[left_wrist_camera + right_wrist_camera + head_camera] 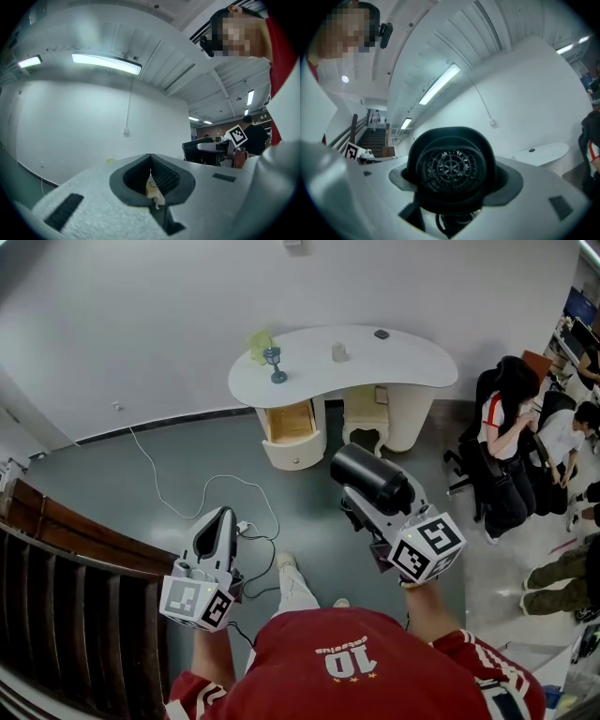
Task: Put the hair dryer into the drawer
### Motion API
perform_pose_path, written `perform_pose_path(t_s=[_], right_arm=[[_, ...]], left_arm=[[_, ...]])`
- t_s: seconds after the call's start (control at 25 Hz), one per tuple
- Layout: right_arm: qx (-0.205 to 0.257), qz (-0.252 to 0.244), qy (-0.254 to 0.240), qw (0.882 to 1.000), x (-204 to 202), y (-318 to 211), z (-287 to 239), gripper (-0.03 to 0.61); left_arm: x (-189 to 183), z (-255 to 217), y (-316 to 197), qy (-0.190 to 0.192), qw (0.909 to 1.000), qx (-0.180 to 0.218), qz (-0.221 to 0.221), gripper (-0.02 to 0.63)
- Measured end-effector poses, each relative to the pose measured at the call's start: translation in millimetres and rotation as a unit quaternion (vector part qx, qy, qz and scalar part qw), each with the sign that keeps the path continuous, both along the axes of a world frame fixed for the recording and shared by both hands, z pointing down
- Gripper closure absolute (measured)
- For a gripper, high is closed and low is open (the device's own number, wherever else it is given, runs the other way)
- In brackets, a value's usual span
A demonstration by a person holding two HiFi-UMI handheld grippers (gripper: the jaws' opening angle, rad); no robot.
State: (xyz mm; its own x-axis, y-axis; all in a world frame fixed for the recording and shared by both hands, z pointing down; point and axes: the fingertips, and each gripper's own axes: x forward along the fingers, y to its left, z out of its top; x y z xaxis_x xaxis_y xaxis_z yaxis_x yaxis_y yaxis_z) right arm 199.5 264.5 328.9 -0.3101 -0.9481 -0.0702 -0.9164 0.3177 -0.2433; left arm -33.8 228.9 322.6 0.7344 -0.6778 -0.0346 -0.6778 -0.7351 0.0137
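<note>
Head view: the right claw (362, 499) is clenched on the dryer (373, 476), held in the air near us and well apart from the open drawer (291, 423) under the far counter (412, 371). We judge the carry to be the step in hand. We should keep the barrel level, bring it over the opening and lower it lengthwise, letting no slack catch on the drawer's front. The left claw (222, 521) hangs low at the left and could steady the drawer. The dryer is a glossy black barrel. The counter is smooth, white and kidney-shaped, and the drawer has a curved front and pale wood inside.

Left gripper view: the left claw (151, 185) is closed, its ribbed grey pads (166, 178) meeting at the tip. A small pale scrap (152, 190) sits in the gap; we cannot tell what it is.

Right gripper view: the dryer's round spoked grille (451, 168) fills the right claw (454, 183), and a black cord (440, 224) loops beneath.
</note>
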Motion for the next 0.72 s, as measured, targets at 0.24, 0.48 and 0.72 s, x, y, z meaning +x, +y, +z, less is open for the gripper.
perform_pose_path(t_s=[0.24,0.48,0.72], right_arm=[[-0.001,-0.001,0.008,1.000,-9,-27,2,0.221],[-0.008,-0.003,0.019,1.000,-19,-78,-6,0.221],[-0.015,-0.011,0.035,0.999,-20,-132,5,0.221]], left_arm=[[-10,6,-26,0.003,1.0000,-0.002,0.000,0.615],[-16,3,-81,0.014,0.9998,-0.009,0.005,0.615],[-21,18,-136,0.005,1.0000,-0.005,-0.001,0.615]])
